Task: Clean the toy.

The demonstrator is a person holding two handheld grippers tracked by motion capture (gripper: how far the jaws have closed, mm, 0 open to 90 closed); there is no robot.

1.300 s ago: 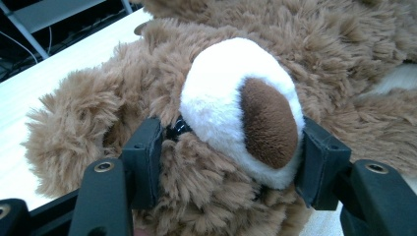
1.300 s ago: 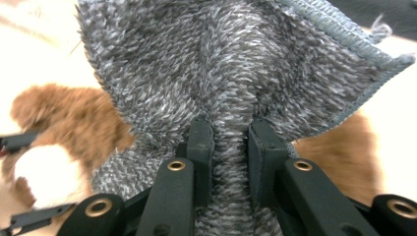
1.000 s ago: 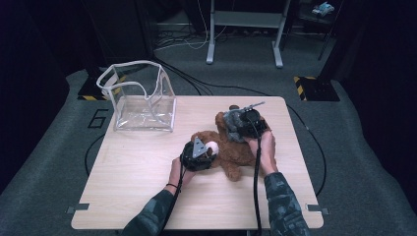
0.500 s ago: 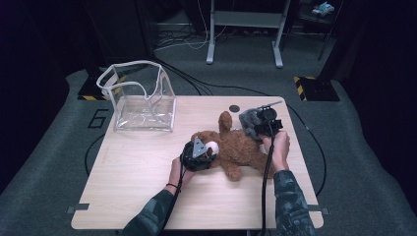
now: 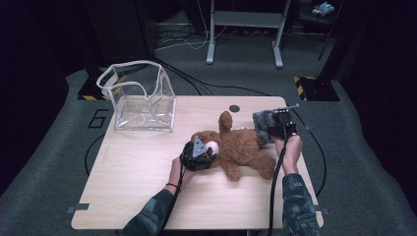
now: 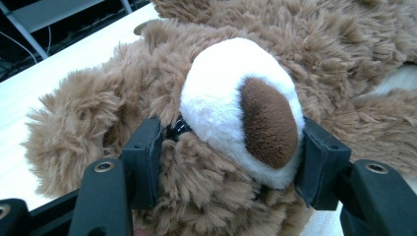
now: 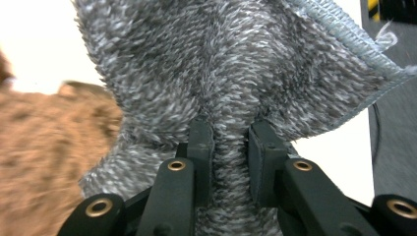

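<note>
A shaggy brown plush teddy bear (image 5: pixel 241 147) lies sprawled on the pale wood-grain table (image 5: pixel 133 191), right of the middle and nearer the right edge, one stubby limb pointing toward the far edge. The left gripper (image 6: pixel 223 162) has its jaws spread wide around the bear's head, the black pads pressed against either side of the rounded white muzzle (image 6: pixel 231 98) with its smooth dark-brown nose. The right gripper (image 7: pixel 231 142), at the table's right edge, pinches a bunched fold of a fuzzy grey terry cloth (image 7: pixel 236 64) with a stitched hem; a clear soft-walled plastic box (image 5: pixel 142 101) stands at the far left corner.
</note>
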